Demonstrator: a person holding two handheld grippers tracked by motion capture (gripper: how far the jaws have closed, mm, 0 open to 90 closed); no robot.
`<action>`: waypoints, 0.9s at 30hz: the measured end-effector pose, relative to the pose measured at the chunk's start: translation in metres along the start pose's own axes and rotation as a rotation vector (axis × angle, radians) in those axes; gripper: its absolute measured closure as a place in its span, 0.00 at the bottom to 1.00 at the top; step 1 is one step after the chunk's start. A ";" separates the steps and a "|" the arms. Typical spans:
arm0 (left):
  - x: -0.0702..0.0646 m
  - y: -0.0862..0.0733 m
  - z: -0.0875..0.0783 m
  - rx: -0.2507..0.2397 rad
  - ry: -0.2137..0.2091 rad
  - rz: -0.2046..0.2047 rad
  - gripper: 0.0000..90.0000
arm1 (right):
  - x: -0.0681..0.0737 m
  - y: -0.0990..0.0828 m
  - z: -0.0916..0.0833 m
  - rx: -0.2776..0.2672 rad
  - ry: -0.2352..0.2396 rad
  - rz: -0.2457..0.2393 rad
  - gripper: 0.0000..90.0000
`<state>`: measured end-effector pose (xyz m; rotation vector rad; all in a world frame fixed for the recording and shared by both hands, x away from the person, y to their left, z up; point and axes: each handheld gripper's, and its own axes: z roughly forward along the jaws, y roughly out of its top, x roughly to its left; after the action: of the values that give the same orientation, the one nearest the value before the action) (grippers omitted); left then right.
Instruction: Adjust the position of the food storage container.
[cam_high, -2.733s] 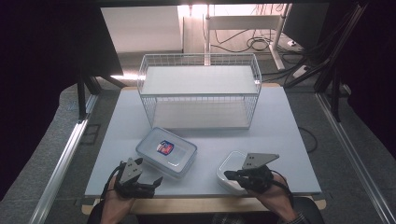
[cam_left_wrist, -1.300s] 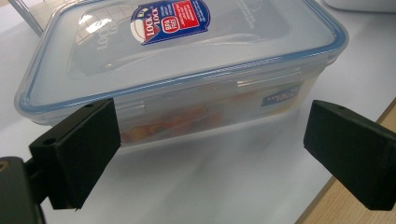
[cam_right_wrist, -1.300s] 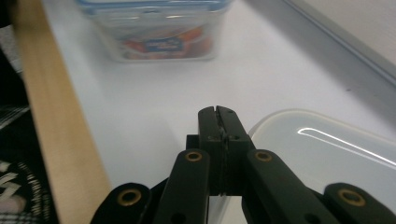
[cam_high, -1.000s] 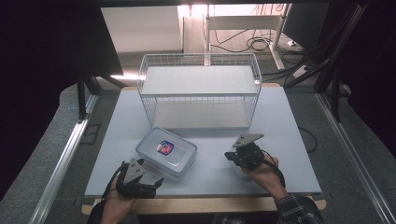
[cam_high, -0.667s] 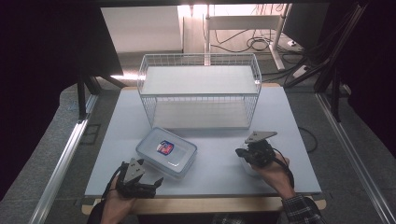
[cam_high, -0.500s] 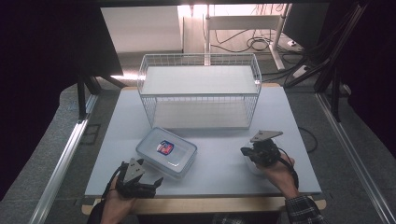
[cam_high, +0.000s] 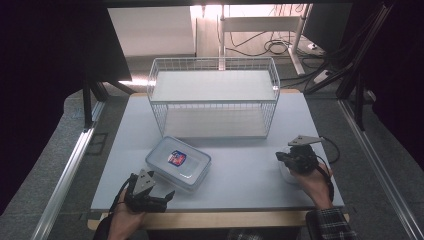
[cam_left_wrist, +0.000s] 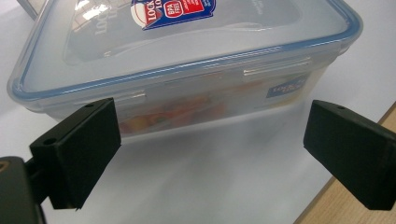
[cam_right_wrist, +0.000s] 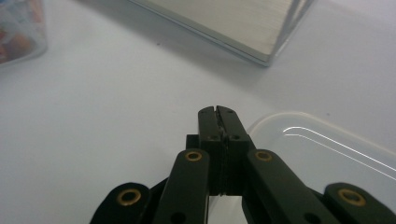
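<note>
A clear lidded container (cam_high: 178, 162) with a red and blue sticker lies at the table's front left, with coloured contents showing through its wall (cam_left_wrist: 187, 107). My left gripper (cam_high: 156, 187) rests just in front of it, open, its jaws (cam_left_wrist: 210, 144) wide apart and off the container's near side. At the front right my right gripper (cam_high: 286, 159) is shut, its jaws (cam_right_wrist: 218, 112) pinched together at the rim of an empty clear plastic container (cam_right_wrist: 327, 154), which sits under the hand (cam_high: 290, 175).
A white wire basket (cam_high: 212, 102) stands across the back middle of the grey table (cam_high: 240, 165); its near corner (cam_right_wrist: 266, 56) lies ahead of the right gripper. The table's wooden front edge (cam_left_wrist: 355, 214) runs close behind the left gripper.
My right gripper has moved from the front middle out to the right side of the table, and the clear container went with it. The left gripper and the lidded container stayed put.
</note>
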<state>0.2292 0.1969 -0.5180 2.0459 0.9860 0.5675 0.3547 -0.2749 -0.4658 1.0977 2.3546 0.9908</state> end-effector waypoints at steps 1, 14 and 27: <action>0.000 0.000 0.000 0.000 0.000 0.000 0.04 | 0.000 0.000 0.000 0.000 0.000 0.000 0.99; 0.008 -0.003 -0.001 0.070 0.025 -0.015 0.06 | 0.002 -0.002 -0.007 -0.028 -0.016 -0.019 0.99; 0.067 -0.006 -0.004 0.075 0.109 -0.135 0.42 | 0.021 0.002 -0.011 -0.060 0.024 -0.083 0.99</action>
<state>0.2640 0.2550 -0.5168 2.0118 1.2166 0.5830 0.3361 -0.2632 -0.4577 0.9634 2.3527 1.0432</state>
